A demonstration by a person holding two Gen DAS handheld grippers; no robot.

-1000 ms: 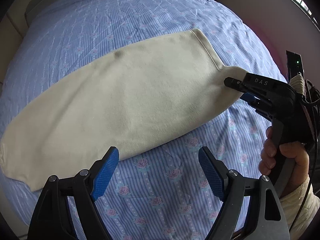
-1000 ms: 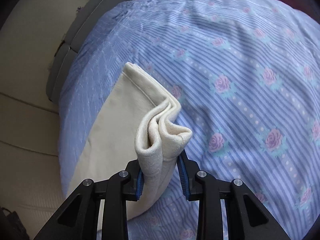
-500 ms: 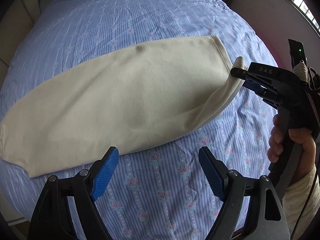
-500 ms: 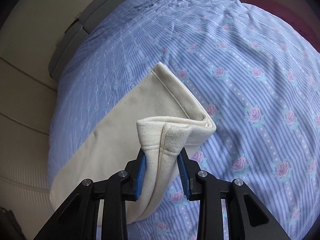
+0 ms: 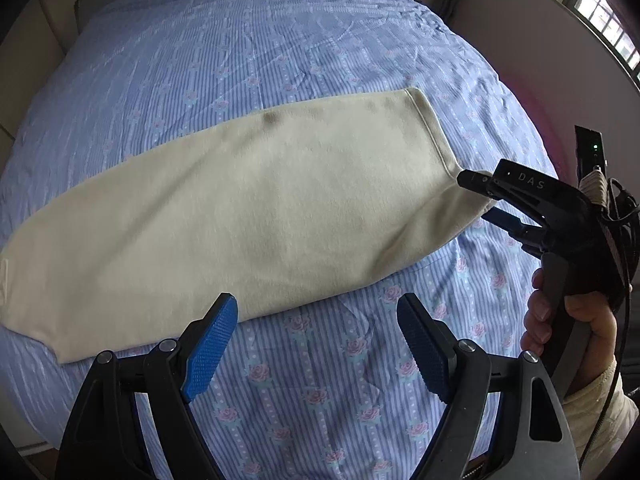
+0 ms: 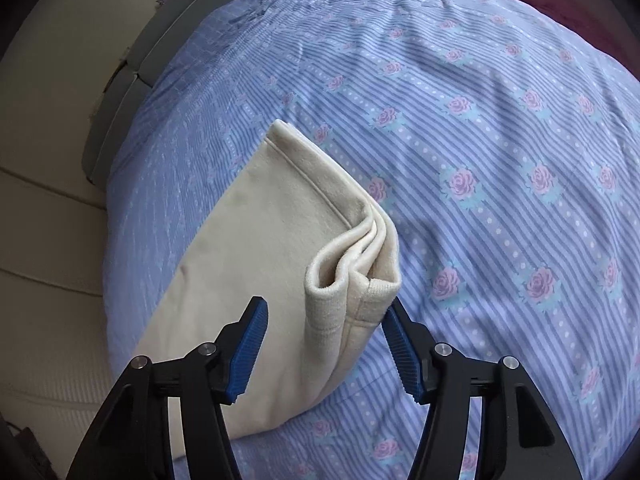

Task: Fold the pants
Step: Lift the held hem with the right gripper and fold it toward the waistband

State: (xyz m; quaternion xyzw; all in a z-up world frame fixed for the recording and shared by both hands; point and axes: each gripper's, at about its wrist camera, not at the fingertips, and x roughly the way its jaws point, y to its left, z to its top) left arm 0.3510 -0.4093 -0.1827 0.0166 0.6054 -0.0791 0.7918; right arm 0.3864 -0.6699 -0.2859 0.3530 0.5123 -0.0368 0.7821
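Both wrist views look down, close — sharing the pants hem.

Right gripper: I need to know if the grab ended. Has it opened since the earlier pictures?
Yes. The right gripper has spread its blue pads apart; the pants cuff stands between them, resting against the right pad, over the bedsheet.

Matt, fleecy cream cloth pants, smooth striped floral cotton bedsheet, textured blue rubbery jaws
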